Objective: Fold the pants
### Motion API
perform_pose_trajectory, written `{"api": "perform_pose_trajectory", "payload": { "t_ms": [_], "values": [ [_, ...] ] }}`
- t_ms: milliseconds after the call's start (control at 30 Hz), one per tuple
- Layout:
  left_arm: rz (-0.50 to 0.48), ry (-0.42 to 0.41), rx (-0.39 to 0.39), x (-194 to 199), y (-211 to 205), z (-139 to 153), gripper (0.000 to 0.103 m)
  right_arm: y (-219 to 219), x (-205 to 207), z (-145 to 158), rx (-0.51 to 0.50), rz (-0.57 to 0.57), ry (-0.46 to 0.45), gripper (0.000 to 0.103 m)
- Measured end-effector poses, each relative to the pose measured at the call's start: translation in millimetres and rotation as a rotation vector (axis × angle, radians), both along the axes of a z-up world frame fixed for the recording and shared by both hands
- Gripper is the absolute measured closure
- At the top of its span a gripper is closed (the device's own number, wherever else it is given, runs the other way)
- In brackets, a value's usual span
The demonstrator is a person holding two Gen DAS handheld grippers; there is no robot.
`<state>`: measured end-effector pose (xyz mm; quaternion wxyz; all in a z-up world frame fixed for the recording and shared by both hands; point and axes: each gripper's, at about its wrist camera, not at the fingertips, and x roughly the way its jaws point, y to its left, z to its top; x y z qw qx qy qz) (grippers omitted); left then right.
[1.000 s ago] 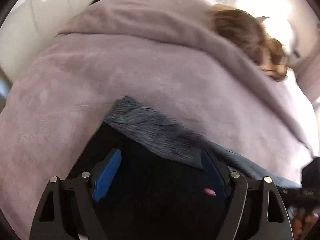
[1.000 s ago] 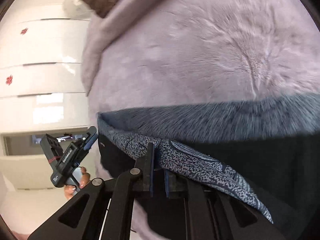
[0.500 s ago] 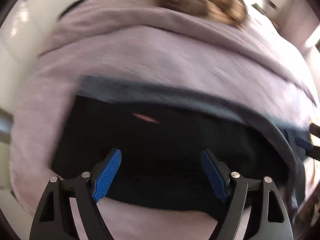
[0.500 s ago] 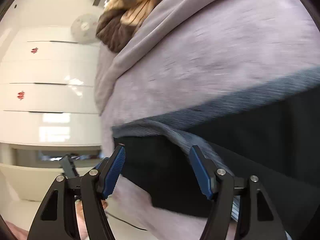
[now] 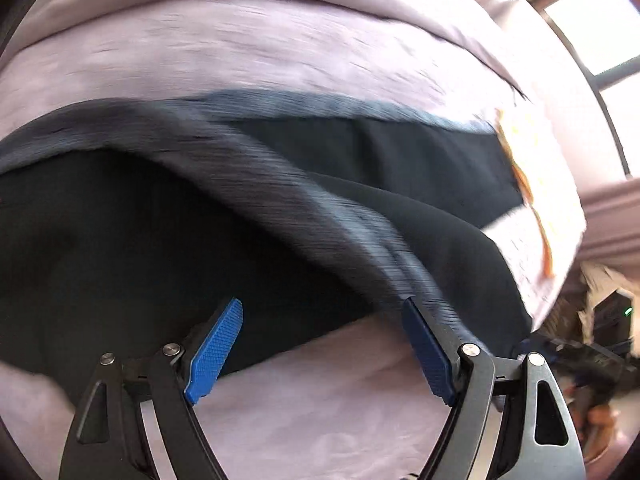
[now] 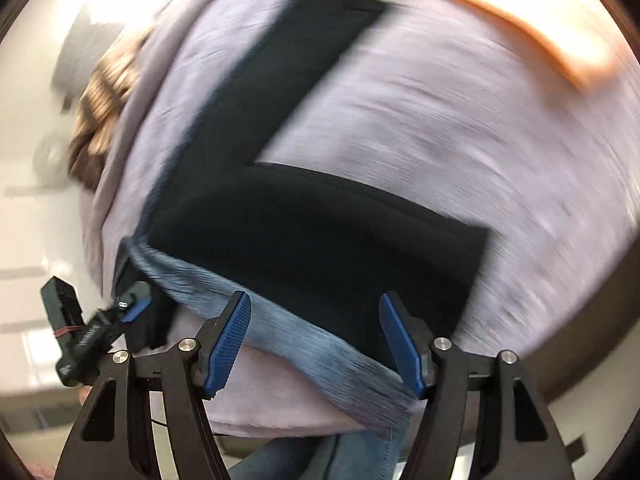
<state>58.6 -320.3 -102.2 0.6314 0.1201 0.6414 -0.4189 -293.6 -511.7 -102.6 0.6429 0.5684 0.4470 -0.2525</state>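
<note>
Black pants (image 6: 304, 240) with a blue-grey waistband (image 6: 288, 332) lie spread on a lilac blanket (image 6: 460, 128), the two legs apart in an L shape. In the left wrist view the pants (image 5: 120, 240) fill the middle, the waistband (image 5: 304, 204) running diagonally across them. My left gripper (image 5: 320, 340) is open and empty over the pants' near edge; it also shows at the left of the right wrist view (image 6: 100, 328). My right gripper (image 6: 316, 340) is open and empty just above the waistband. Both views are motion-blurred.
An orange and white cloth (image 6: 540, 28) lies at the blanket's far right; it shows in the left wrist view (image 5: 532, 184) too. A brown furry throw (image 6: 104, 96) lies at the far left. White cabinets (image 6: 24, 240) stand left, a window (image 5: 592, 32) upper right.
My right gripper has let go of the waistband and opened. Both grippers have pulled back from the pants, which now lie spread on the blanket.
</note>
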Motion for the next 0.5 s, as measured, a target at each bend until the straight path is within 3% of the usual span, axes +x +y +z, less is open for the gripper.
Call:
{"api": "perform_pose_trajectory", "payload": {
  "t_ms": [67,167,267,333,400,467,500],
  "values": [
    [-0.022,-0.001,-0.003,-4.5,-18.3,-4.7,0.021,6.2,-27.3,-10.6,0.031,-0.072,-0.015,0.032],
    [-0.052,-0.02,0.02,-18.3,-32.4,-8.7,0.021,24.3,-57.7,-23.3,0.125,-0.168,-0.113,0.033],
    [-0.062,-0.015,-0.006,-24.2,-40.8,-4.4,0.021,41.2,-67.9,-33.7,0.181,-0.186,-0.166,0.036],
    [-0.069,-0.021,-0.002,-27.6,-43.1,-4.5,0.021,46.6,-67.2,-37.4,0.19,-0.195,-0.224,0.045],
    [-0.07,-0.026,0.008,-31.0,-41.4,-8.4,0.021,47.9,-66.6,-40.1,0.196,-0.197,-0.251,0.075],
    [-0.063,-0.031,0.026,-29.0,-38.9,-13.2,0.022,47.2,-60.9,-42.4,0.209,-0.192,-0.259,0.093],
    [-0.064,-0.044,0.03,-30.2,-39.0,-13.5,0.035,46.1,-59.9,-39.7,0.21,-0.197,-0.264,0.095]
  ]
}}
